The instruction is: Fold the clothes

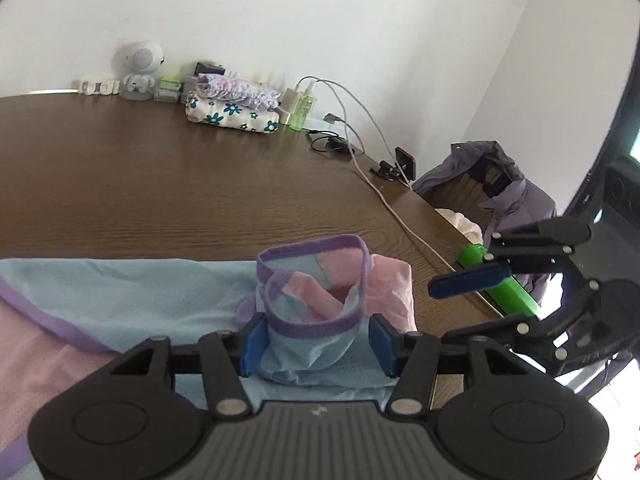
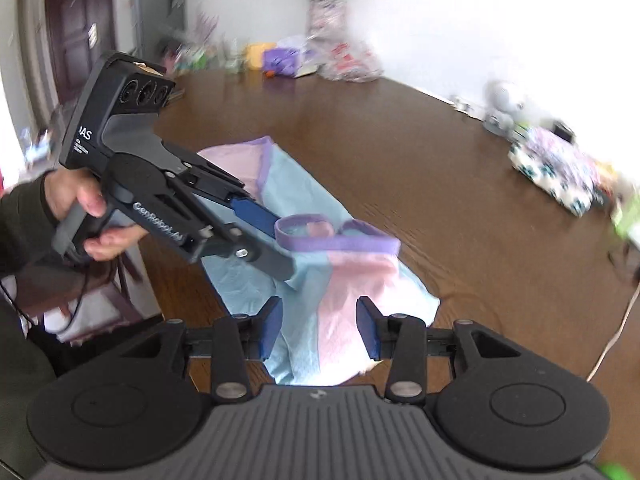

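A light blue and pink garment with purple trim [image 1: 132, 304] lies on the brown table [image 1: 160, 184]. Its bunched end with the purple band [image 1: 316, 296] sits between the pads of my left gripper [image 1: 316, 342], which stand wide apart beside the cloth without squeezing it. In the right wrist view the left gripper [image 2: 276, 240] reaches to the purple band [image 2: 340, 240] of the garment [image 2: 304, 208]. My right gripper [image 2: 318, 326] is open, its pads either side of the pink and blue cloth [image 2: 340, 320] near the table's front edge. It shows at the right of the left wrist view [image 1: 480, 300].
Folded floral clothes [image 1: 232, 108] are stacked at the table's far side beside a white robot figure [image 1: 138, 68], a green bottle [image 1: 302, 110] and chargers. A white cable [image 1: 384, 200] runs along the right edge. A chair with a purple jacket [image 1: 504, 188] stands beyond that edge.
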Available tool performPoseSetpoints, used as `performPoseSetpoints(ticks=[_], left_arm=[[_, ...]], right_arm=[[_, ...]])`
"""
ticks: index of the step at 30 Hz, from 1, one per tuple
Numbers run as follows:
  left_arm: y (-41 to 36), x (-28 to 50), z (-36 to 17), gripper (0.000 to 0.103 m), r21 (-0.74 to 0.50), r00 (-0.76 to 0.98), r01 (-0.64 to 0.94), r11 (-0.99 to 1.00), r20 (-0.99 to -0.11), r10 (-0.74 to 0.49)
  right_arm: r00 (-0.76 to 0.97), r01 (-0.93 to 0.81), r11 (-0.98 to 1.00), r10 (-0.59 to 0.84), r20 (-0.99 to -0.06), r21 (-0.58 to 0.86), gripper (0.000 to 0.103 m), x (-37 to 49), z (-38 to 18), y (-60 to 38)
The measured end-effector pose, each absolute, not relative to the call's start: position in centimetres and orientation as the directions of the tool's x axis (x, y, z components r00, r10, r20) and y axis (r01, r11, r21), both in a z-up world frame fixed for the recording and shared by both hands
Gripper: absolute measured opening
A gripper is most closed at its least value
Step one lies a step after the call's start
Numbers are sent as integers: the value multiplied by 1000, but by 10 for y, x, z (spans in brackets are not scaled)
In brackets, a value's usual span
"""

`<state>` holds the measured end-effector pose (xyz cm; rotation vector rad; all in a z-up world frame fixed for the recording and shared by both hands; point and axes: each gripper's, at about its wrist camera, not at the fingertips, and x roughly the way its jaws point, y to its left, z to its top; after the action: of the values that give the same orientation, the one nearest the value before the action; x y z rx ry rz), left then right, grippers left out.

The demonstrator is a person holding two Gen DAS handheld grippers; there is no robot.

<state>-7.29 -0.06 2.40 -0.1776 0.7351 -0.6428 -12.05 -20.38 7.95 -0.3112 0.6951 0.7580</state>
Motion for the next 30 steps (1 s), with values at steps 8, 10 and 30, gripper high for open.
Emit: performPoseSetpoints(ticks=[8,10,30], left_arm=[[42,-91,15,4,-553,602,241,798,-559,-569],[48,-95,10,5,-557,580,214,803,-589,-563],[-22,0,30,1,-420,450,351,837,-708,-544]], right_arm=[[445,-760,636,658,-608,132,44,-88,39,-211],[391,-806,579,673,-628,119,47,-84,32,-204],[482,-771,634,645,-593,62,50,-120,29,-215]])
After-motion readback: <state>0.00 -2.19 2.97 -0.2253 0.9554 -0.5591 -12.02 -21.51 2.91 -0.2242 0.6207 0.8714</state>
